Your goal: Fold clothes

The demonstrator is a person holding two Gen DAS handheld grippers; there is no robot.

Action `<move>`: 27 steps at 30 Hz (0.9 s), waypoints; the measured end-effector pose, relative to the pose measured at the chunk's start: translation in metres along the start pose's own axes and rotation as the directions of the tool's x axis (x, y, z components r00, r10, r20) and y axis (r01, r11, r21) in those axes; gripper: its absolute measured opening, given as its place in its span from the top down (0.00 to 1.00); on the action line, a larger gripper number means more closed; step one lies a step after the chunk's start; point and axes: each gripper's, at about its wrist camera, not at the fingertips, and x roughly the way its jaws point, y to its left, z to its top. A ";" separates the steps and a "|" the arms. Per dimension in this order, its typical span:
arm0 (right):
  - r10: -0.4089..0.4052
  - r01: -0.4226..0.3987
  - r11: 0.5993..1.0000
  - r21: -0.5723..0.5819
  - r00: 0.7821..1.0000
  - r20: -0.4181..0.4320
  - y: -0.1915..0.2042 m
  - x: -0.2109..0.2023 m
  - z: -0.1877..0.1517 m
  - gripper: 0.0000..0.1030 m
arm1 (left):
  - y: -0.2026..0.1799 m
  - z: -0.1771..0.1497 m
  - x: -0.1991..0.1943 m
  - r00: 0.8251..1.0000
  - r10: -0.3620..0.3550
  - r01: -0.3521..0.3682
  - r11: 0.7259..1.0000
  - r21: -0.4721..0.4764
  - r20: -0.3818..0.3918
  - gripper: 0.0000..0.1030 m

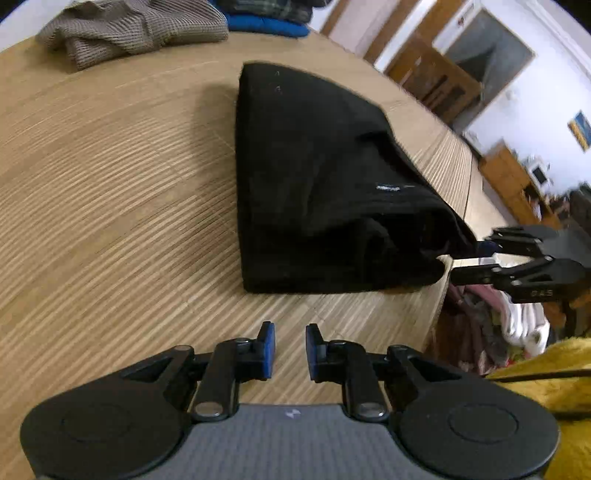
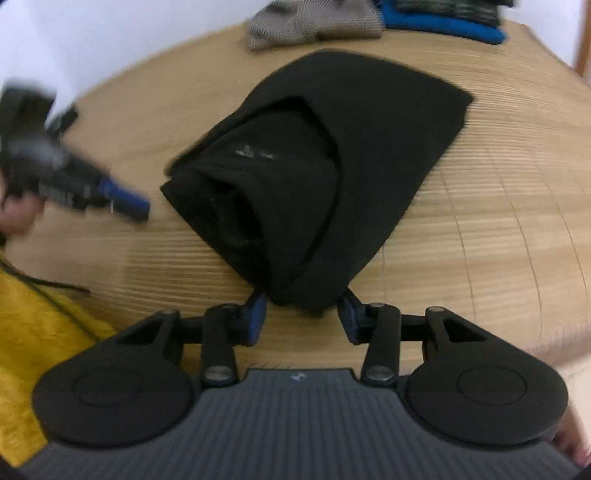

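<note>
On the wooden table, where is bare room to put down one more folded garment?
The widest bare patch of the table lies left of the black garment, below the beige knit. A narrower strip runs between the garment and the left claw. The far edge is crowded: beige knit and blue clothes.

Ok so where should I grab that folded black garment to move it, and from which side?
Grip the folded black garment at its thick layered corner nearest the right gripper, coming in low along the wooden table. All layers stack there, so open fingers straddling it would likely hold the fold together.
</note>
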 end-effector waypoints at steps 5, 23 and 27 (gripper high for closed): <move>-0.008 -0.027 0.985 0.168 0.979 0.206 -0.016 -0.035 0.014 0.47 | -0.012 0.034 -0.012 0.992 0.022 -0.032 0.997 0.075 0.126 0.78; -0.066 0.008 0.956 0.293 0.980 0.189 0.000 0.019 0.004 0.46 | -0.049 0.035 0.028 0.986 0.135 -0.150 0.972 0.179 0.094 0.51; -0.085 -0.021 0.915 0.403 0.966 0.242 -0.022 -0.001 0.000 0.46 | -0.051 0.037 0.006 0.980 0.137 -0.155 0.980 0.128 0.142 0.44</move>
